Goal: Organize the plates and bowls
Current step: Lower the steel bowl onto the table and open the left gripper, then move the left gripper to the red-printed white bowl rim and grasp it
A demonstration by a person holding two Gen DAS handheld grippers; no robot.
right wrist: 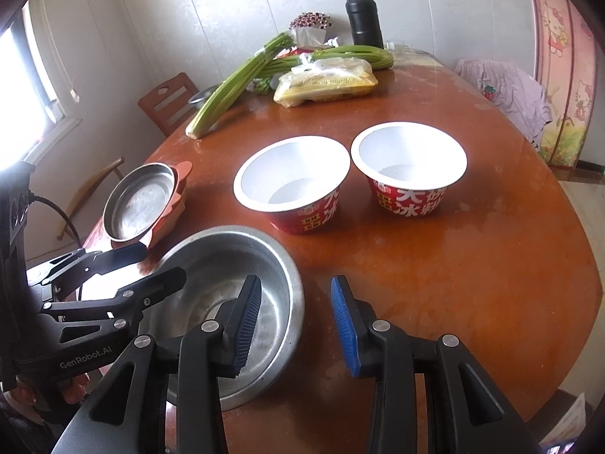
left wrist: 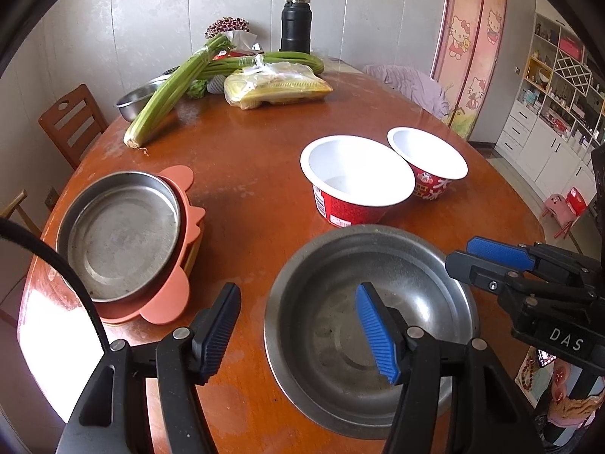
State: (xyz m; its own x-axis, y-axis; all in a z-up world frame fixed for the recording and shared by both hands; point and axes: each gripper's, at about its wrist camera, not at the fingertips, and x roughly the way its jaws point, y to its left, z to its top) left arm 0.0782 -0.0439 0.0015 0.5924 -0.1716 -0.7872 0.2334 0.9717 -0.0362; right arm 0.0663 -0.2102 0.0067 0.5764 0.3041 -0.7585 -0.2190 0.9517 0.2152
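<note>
A large steel bowl [left wrist: 340,325] sits at the table's near edge; it also shows in the right wrist view [right wrist: 211,265]. My left gripper [left wrist: 302,333] is open, its jaws straddling the bowl's left rim. My right gripper [right wrist: 297,325] is open, its jaws straddling the bowl's right rim. Two red paper bowls [right wrist: 291,185] [right wrist: 408,170] stand upright side by side beyond it. A steel plate [left wrist: 121,234] rests on a pink plate [left wrist: 166,302] stacked at the left.
At the far side of the brown table [left wrist: 257,174] lie celery stalks [left wrist: 170,90], a bagged food packet [left wrist: 276,87], a small steel bowl [left wrist: 136,102] and a black flask [left wrist: 295,22]. Wooden chairs [left wrist: 72,121] stand at the left.
</note>
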